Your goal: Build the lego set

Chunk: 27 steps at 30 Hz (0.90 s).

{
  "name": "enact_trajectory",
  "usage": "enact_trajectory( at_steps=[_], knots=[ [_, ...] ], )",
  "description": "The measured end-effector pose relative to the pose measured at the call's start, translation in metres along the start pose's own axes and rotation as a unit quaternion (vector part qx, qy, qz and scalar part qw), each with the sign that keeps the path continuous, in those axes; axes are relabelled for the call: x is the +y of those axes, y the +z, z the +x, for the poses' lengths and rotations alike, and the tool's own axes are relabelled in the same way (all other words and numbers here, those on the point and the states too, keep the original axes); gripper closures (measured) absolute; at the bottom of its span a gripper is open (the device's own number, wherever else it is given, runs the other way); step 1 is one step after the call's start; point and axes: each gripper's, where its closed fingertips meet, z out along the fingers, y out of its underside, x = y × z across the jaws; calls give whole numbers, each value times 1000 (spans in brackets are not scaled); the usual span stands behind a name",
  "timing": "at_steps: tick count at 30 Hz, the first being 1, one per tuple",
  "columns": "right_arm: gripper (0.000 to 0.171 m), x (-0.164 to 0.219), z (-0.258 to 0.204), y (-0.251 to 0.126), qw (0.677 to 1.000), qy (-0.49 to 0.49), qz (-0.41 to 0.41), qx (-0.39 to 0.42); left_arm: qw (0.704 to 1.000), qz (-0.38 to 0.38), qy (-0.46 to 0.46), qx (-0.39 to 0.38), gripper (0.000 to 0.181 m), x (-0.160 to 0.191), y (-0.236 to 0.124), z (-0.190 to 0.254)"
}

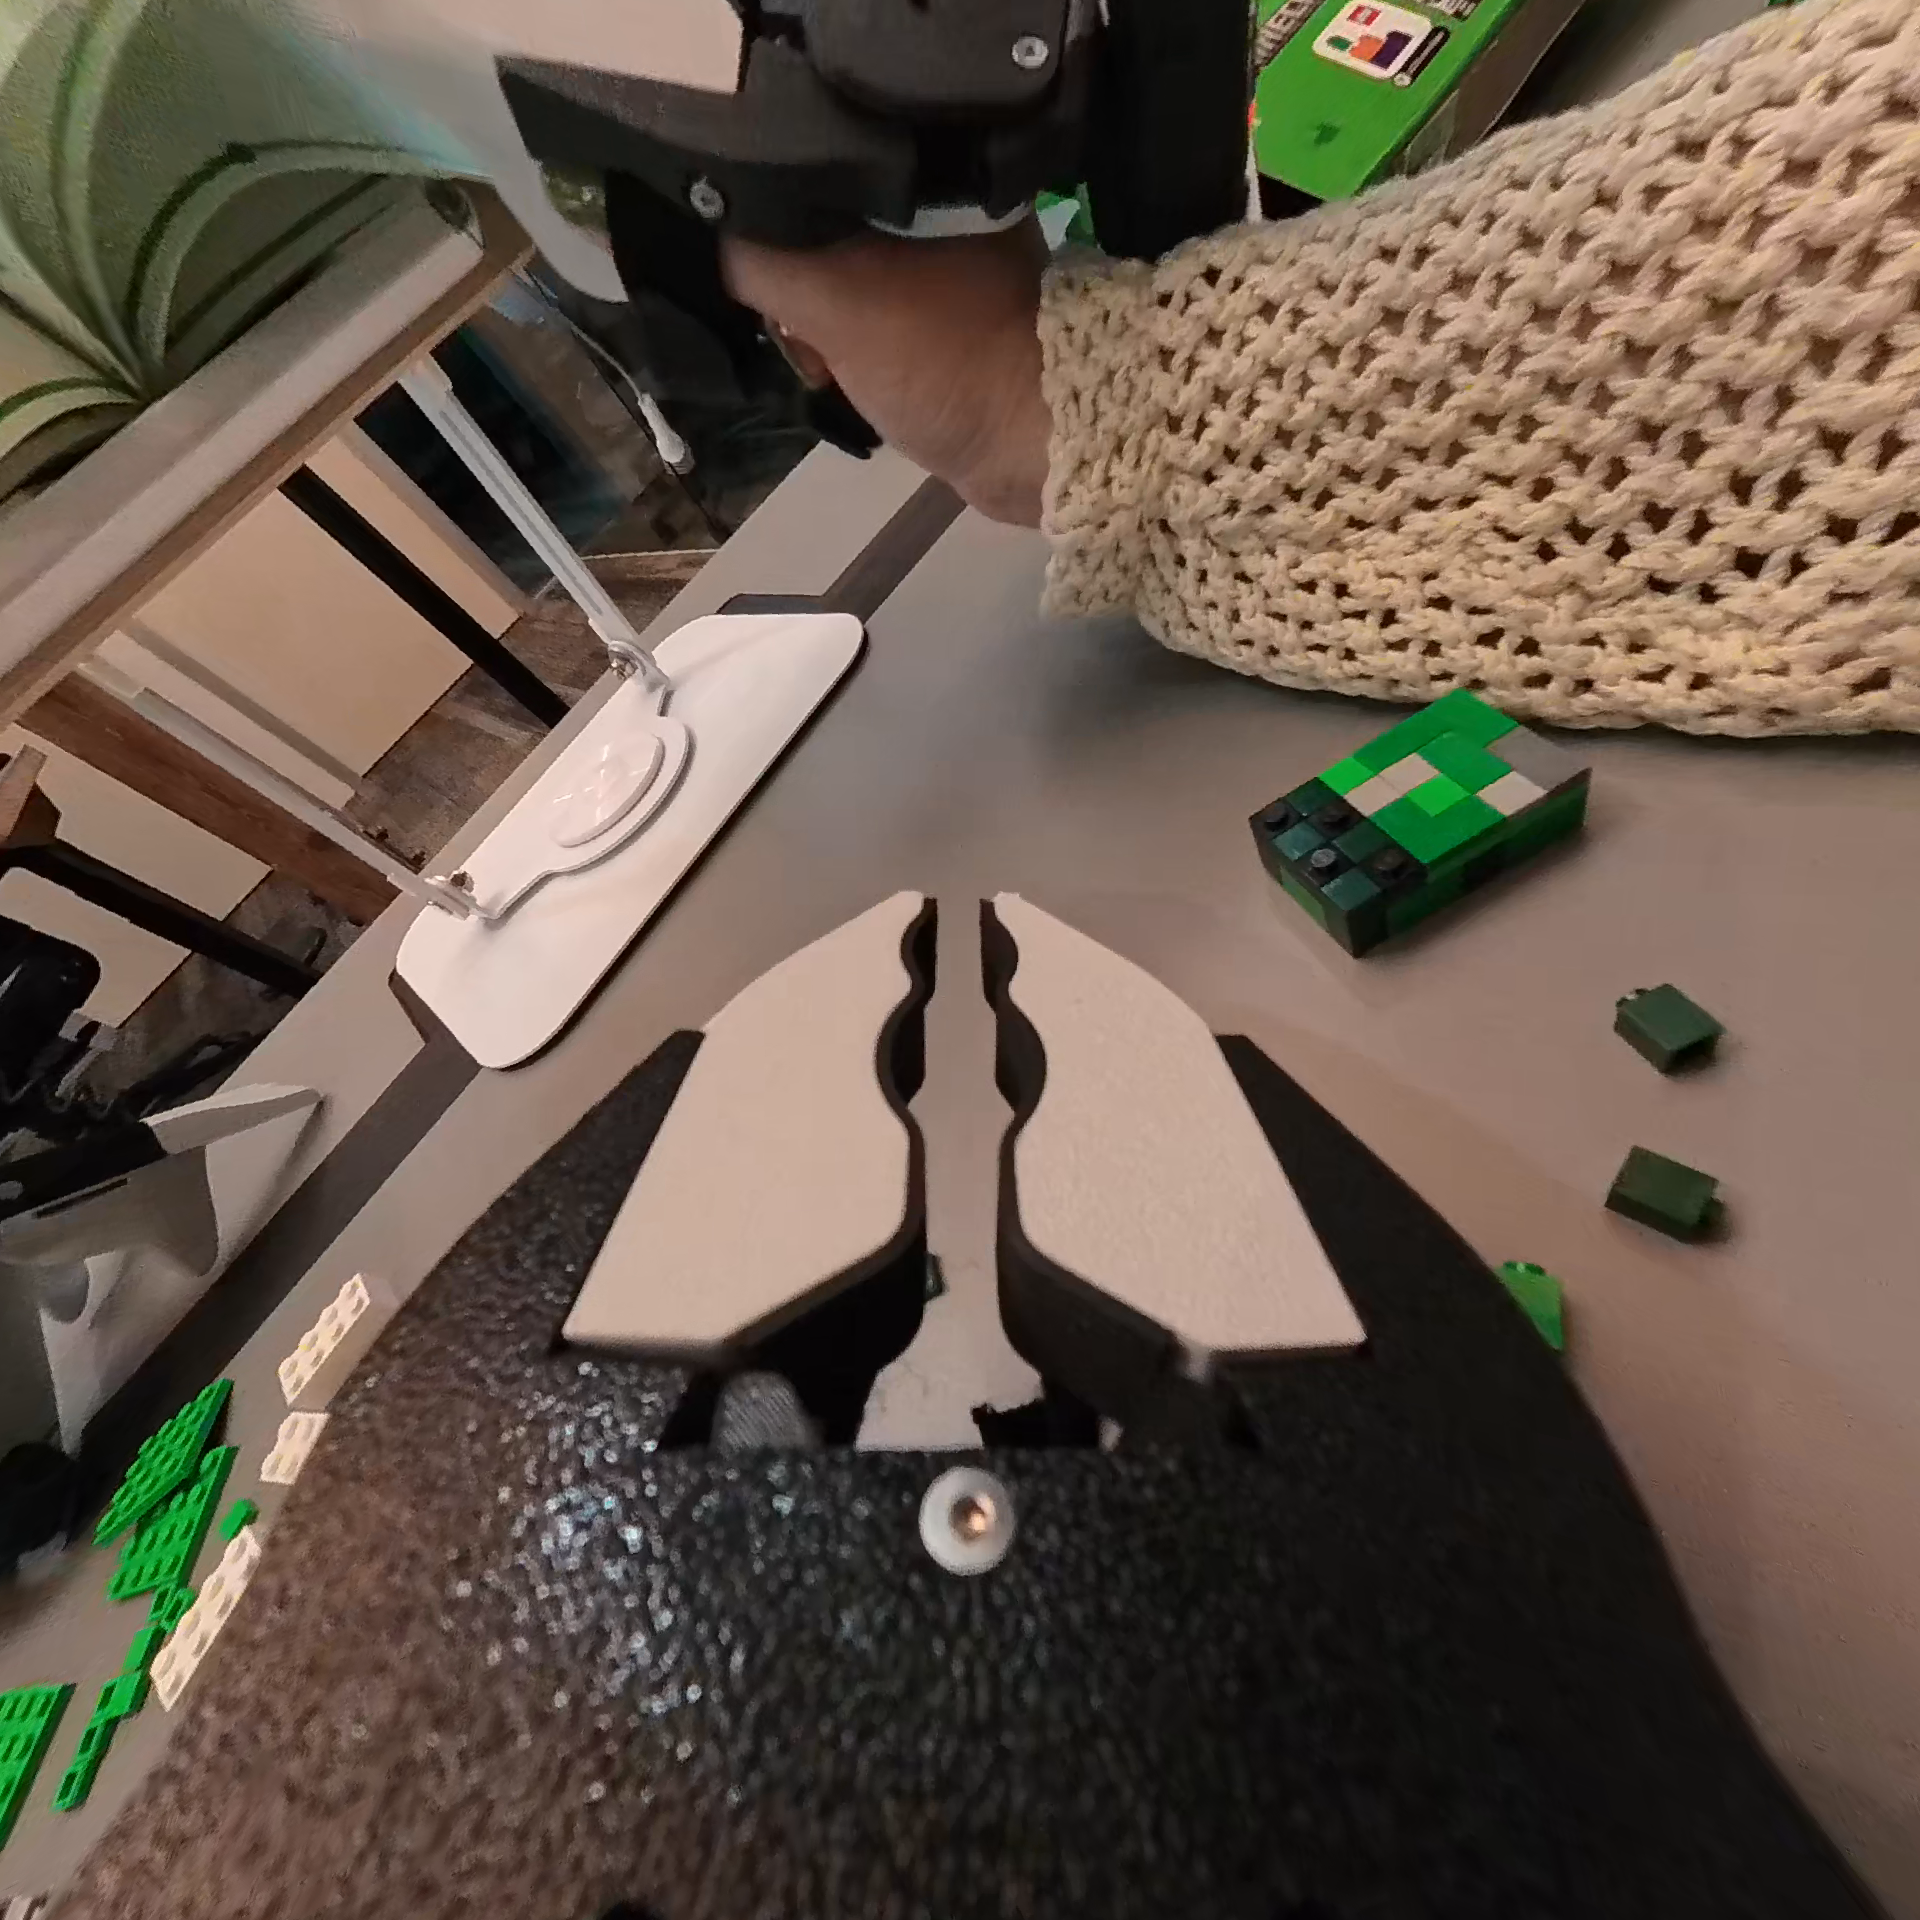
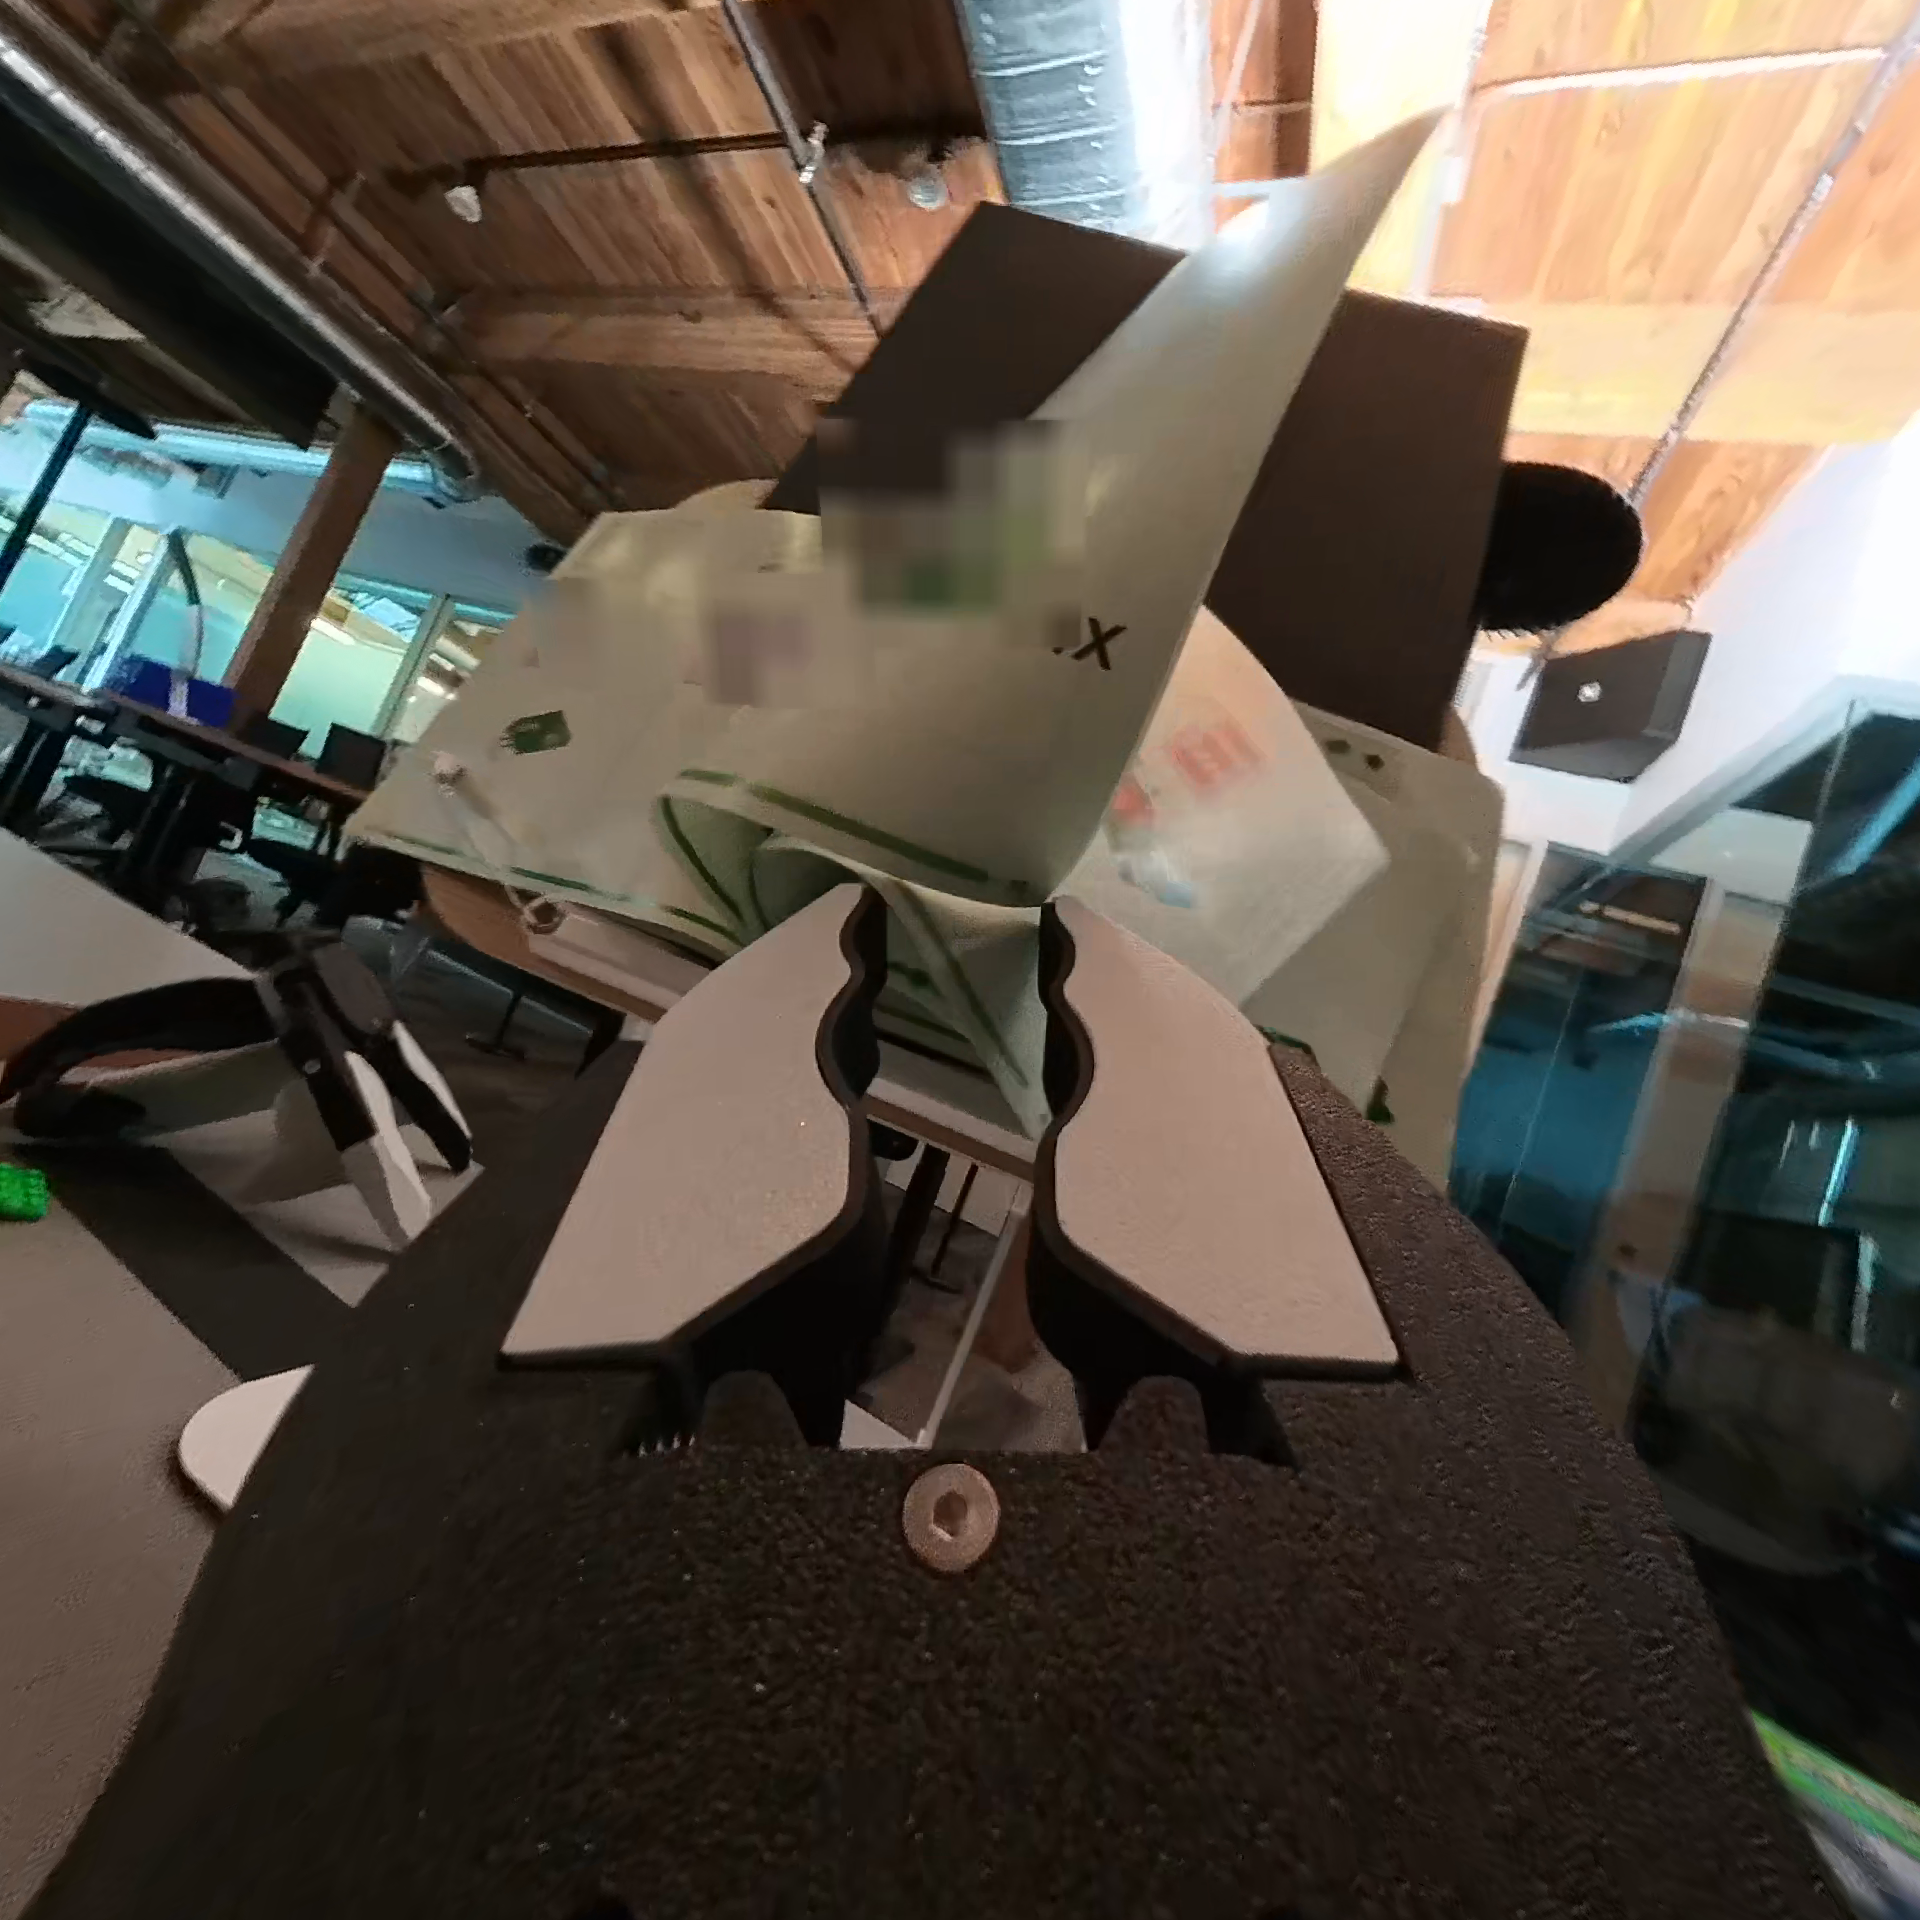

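Note:
In the left wrist view my left gripper (image 1: 958, 914) hovers over the grey table (image 1: 1039, 727), jaws nearly together and empty. A partly built green, grey and black lego block (image 1: 1423, 821) lies to its right. Two small dark green bricks (image 1: 1668, 1027) (image 1: 1662, 1193) and a bright green piece (image 1: 1536, 1299) lie nearer. In the right wrist view my right gripper (image 2: 961, 920) is open at the lower edge of the instruction booklet (image 2: 727, 727). One page (image 2: 1091, 675) curls upward above the fingertips. The booklet stands on a raised holder.
A white stand base (image 1: 634, 831) sits at the table's left edge. Green plates (image 1: 156, 1507) and white bricks (image 1: 327, 1340) lie at lower left. A knit-sleeved arm (image 1: 1455, 416) holds the right gripper's body (image 1: 883, 125). A green box (image 1: 1382, 83) is behind it.

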Motion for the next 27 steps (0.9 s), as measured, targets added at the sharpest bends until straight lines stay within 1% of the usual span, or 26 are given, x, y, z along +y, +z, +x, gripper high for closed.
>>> enact_trajectory(
  at_steps=[5, 8, 16, 20, 22, 25, 27],
  knots=[
    [145, -7, -26, 4, 997, -61, 3, -44, 1000, -3, -1, 4, 174, 1, 1, 1],
    [146, -10, -38, 6, 995, -81, 6, -61, 1000, -3, -1, 5, 174, 1, 1, 1],
    [147, -18, -40, 7, 994, -89, 16, -64, 1000, -5, -2, 8, 174, 1, 1, 2],
    [146, -33, -50, 10, 987, -131, 27, -90, 1000, -2, 1, -4, 173, 0, 0, -2],
    [147, -39, -56, 12, 982, -152, 28, -106, 998, 27, -6, -48, 168, -13, -7, -21],
    [148, -45, -62, 12, 976, -177, 34, -121, 989, 112, -41, -92, 160, -61, -29, -61],
    [148, -47, -65, 12, 974, -184, 38, -126, 980, 138, -70, -122, 148, -85, -39, -98]
  ],
)
